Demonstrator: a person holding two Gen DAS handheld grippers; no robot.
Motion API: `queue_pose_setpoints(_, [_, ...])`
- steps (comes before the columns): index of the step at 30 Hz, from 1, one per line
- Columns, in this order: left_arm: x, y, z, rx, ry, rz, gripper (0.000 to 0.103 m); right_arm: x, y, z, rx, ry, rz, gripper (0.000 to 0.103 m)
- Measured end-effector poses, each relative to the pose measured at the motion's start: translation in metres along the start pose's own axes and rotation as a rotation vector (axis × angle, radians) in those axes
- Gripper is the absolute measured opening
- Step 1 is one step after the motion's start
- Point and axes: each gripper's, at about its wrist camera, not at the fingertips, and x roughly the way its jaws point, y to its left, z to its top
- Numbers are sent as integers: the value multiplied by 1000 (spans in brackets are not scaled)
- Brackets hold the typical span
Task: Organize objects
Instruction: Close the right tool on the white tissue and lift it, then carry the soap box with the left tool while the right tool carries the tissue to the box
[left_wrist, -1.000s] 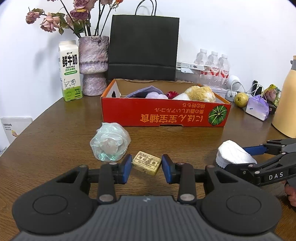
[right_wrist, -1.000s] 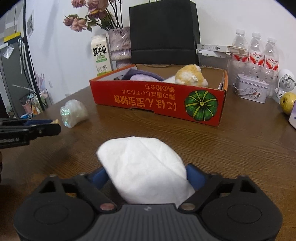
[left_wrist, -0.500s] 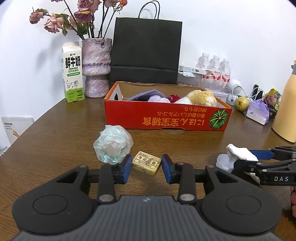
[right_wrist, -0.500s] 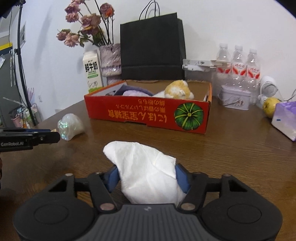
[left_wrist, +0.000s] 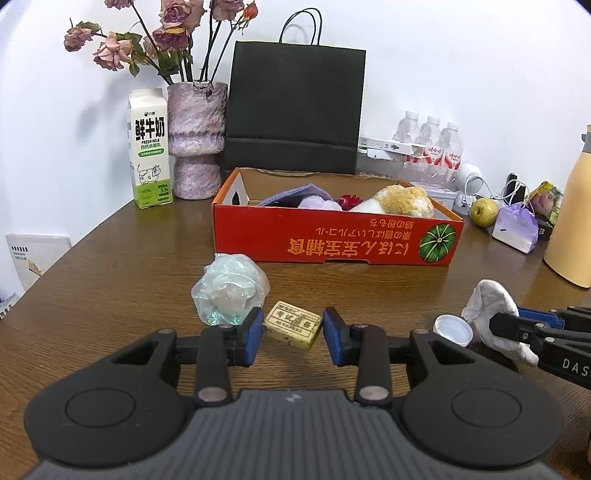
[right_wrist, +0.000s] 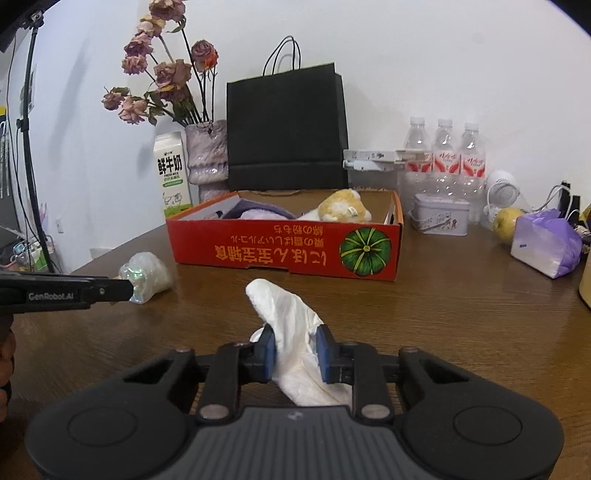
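My left gripper is shut on a small yellowish eraser with printed characters, its blue pads touching both ends low over the brown table. A crumpled clear plastic bag lies just left of it. My right gripper is closing on a white tissue; the pads squeeze its middle and its tip sticks up and forward. In the left wrist view that gripper comes in from the right with the tissue. A white bottle cap sits on the table beside it.
A red cardboard box holding plush toys and cloth stands mid-table. Behind it are a black paper bag, a vase of dried roses, a milk carton and water bottles. At right are a pear, a purple pouch and a yellow flask.
The right gripper's jaws closed from wide around the spread tissue to a tight squeeze and lifted it, uncovering the white cap. The left gripper kept still with the eraser.
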Motion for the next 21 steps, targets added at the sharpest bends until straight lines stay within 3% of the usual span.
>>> queue_pose_setpoints(9, [-5, -2, -2, -1, -12, 18, 36, -20, 21, -1, -7, -107, -56, 11])
queue_pose_setpoints(21, [-9, -2, 10, -54, -19, 35, 36, -28, 40, 11, -5, -189, -47, 11])
